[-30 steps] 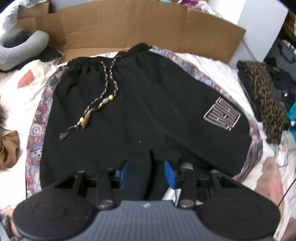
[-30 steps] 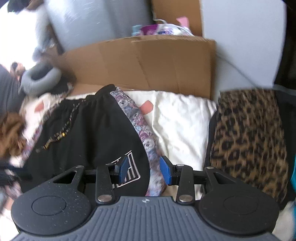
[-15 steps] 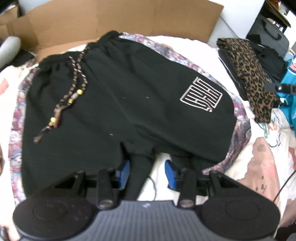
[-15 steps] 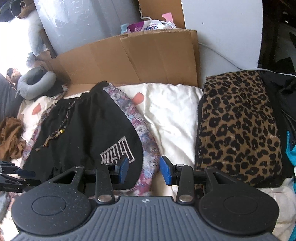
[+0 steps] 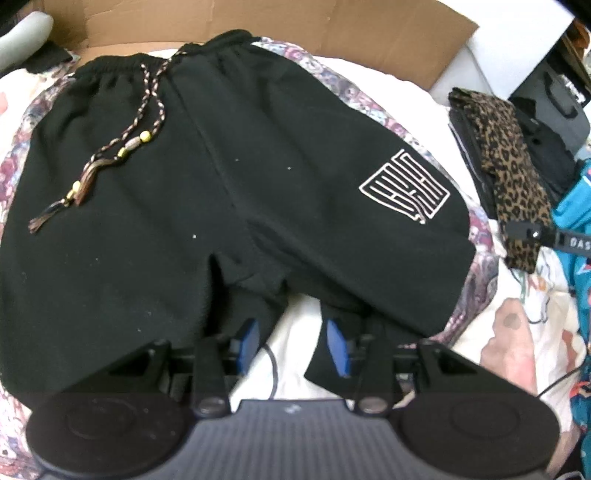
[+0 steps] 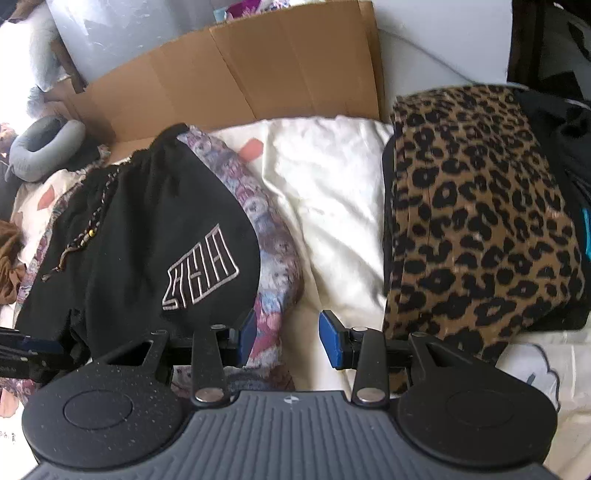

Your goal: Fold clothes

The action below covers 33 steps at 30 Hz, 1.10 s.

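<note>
Black shorts point(image 5: 229, 177): matt fleece-like cloth, lint-flecked, with stitched pale logo point(image 5: 404, 186) at 3 o'clock. Braided drawstring point(image 5: 147, 107), beaded, at 10 o'clock. Bear-print cloth point(image 6: 266, 229) beneath: soft, matt. Leopard-print garment point(image 6: 476, 221): napped cloth. Cardboard point(image 6: 258, 70) at 12 o'clock: plain matt paperboard. Bedsheet point(image 6: 332, 199): smooth, creased cotton-like cloth.

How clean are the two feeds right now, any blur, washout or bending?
Left wrist view: soft motion blur, black shorts almost featureless, fisheye bows the cardboard. Right wrist view: sharper, leopard-print garment crisp, far left corner blown out white.
</note>
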Each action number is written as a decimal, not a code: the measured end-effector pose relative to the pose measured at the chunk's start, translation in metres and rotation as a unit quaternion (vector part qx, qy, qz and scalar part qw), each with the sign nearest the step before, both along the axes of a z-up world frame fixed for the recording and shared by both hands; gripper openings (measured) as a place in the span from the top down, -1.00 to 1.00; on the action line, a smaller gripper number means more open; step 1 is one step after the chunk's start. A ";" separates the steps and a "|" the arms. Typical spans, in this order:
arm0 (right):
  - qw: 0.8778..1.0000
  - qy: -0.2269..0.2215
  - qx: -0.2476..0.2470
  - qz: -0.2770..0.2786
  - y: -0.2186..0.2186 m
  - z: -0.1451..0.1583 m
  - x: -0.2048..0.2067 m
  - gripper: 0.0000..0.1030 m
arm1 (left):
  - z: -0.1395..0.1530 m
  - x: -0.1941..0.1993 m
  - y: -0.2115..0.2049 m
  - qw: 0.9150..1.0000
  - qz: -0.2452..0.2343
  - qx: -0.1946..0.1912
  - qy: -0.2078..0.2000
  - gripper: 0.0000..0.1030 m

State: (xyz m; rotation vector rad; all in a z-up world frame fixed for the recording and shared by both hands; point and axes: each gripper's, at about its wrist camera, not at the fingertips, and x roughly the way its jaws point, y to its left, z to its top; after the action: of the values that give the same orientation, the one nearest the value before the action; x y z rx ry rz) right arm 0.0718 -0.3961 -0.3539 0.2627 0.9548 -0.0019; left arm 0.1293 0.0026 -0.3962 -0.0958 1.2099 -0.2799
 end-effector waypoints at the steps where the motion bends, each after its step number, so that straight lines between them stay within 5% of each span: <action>1: 1.000 0.002 0.001 0.002 0.002 -0.001 -0.001 0.14 | 0.000 -0.001 0.000 1.000 -0.003 -0.001 -0.001 0.17; 14: 0.997 0.053 0.011 0.049 0.022 -0.028 -0.005 0.14 | -0.013 -0.032 -0.015 0.996 -0.088 -0.007 -0.014 0.29; 28: 0.998 0.051 0.029 -0.012 -0.010 -0.036 -0.006 0.14 | -0.035 -0.030 -0.045 0.988 -0.149 0.017 -0.026 0.10; 32: 0.998 0.053 0.032 -0.018 -0.014 -0.042 -0.002 0.14 | -0.038 -0.028 -0.048 0.987 -0.157 0.012 -0.024 0.90; 33: 0.998 0.052 0.032 -0.018 -0.014 -0.042 -0.002 0.14 | -0.036 -0.026 -0.045 0.989 -0.149 0.002 -0.020 0.92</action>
State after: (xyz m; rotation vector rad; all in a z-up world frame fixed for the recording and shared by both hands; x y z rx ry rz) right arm 0.0701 -0.4101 -0.3957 0.3417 1.0548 -0.0190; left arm 0.1029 -0.0426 -0.4319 0.0956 1.1842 -0.5369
